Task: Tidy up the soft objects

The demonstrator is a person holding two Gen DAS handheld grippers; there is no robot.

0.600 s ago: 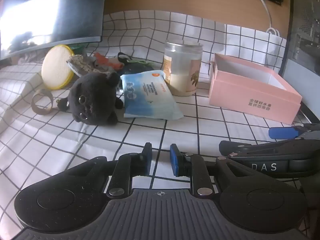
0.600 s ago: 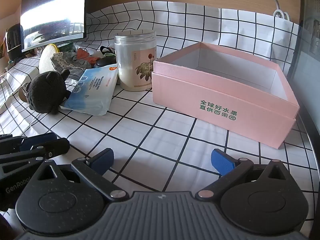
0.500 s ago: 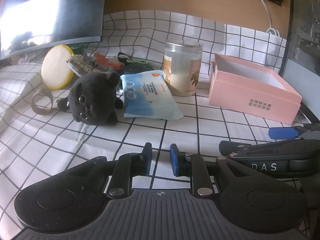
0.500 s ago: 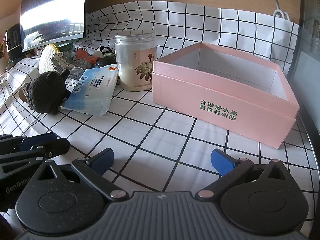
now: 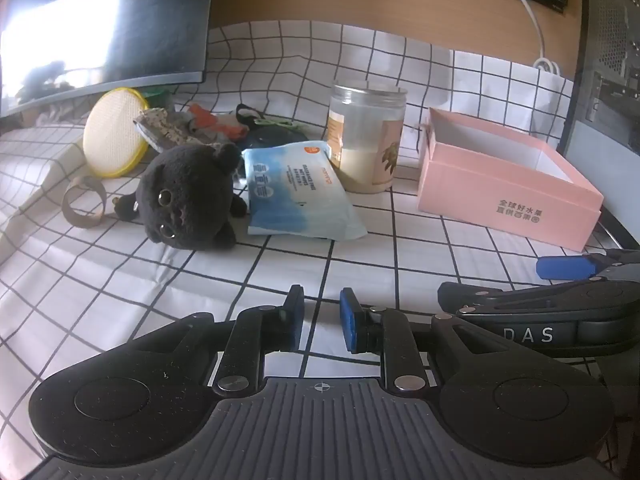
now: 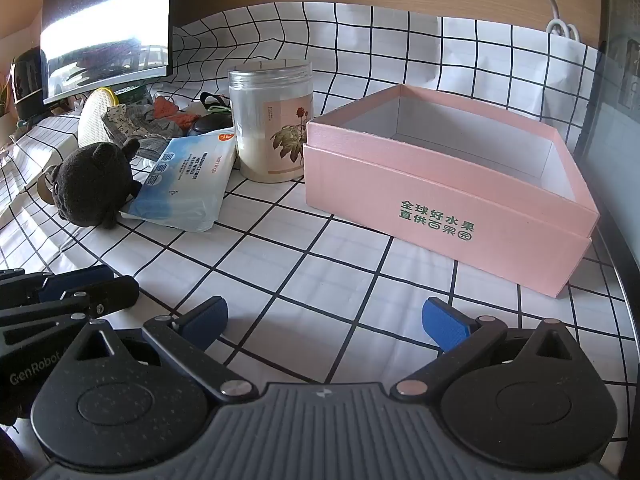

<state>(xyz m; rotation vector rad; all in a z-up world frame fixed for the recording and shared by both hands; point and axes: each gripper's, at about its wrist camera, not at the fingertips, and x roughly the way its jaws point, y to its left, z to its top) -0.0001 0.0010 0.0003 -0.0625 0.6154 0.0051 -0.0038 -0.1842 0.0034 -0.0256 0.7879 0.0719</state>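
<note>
A black plush cat (image 5: 188, 196) (image 6: 94, 184) lies on the checkered cloth, touching a blue-white pack of wipes (image 5: 296, 196) (image 6: 188, 188) to its right. An open pink box (image 5: 504, 184) (image 6: 440, 200) stands at the right, with nothing visible inside. My left gripper (image 5: 322, 304) hovers over bare cloth in front of the plush and the pack. Its pads are a narrow gap apart with nothing between them. My right gripper (image 6: 324, 312) is wide open and holds nothing, just short of the box's near wall. One right fingertip (image 5: 564, 267) shows at the right edge of the left wrist view.
A lidded clear jar (image 5: 366, 140) (image 6: 272, 124) stands between the wipes and the box. Behind the plush lie a yellow-rimmed round pad (image 5: 114, 132), a heap of small cloth items (image 5: 192, 128) and a tape ring (image 5: 82, 204). A monitor (image 5: 100, 28) stands at the back left.
</note>
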